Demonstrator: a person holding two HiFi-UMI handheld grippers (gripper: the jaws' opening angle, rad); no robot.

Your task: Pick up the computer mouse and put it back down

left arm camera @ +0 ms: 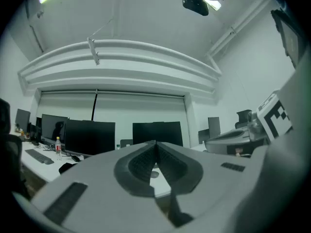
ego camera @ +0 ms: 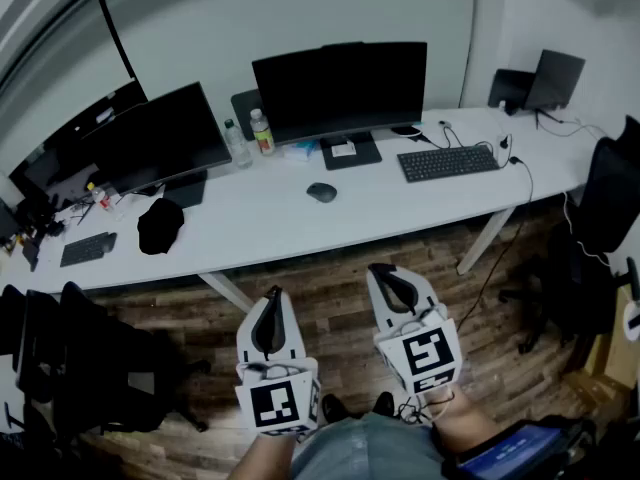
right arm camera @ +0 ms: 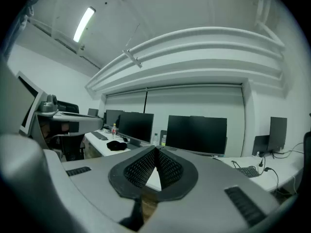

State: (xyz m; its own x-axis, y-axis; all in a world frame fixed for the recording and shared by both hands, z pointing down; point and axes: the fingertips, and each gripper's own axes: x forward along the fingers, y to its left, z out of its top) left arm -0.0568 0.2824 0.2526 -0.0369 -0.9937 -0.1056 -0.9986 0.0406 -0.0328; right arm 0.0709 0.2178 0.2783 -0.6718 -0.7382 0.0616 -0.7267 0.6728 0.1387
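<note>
A dark computer mouse [ego camera: 321, 192] lies on the long white desk [ego camera: 250, 230], in front of the middle monitor [ego camera: 340, 90]. Both grippers hang well short of the desk, over the wooden floor, near my body. My left gripper [ego camera: 271, 298] is shut with nothing between its pads. To its right my right gripper [ego camera: 392, 276] is shut too, and empty. In the left gripper view the jaws [left arm camera: 155, 145] meet at the tips, and a sliver of the mouse [left arm camera: 154, 174] shows between the pads. The right gripper view shows its tips [right arm camera: 156, 152] closed against the desk and monitors beyond.
A keyboard [ego camera: 448, 162] with trailing cables sits at the desk's right. Two bottles [ego camera: 250, 136] stand left of the middle monitor, a second monitor [ego camera: 160, 138] and a black cap [ego camera: 160, 225] farther left. Office chairs [ego camera: 95, 368] stand at the lower left and at the right edge [ego camera: 608, 198].
</note>
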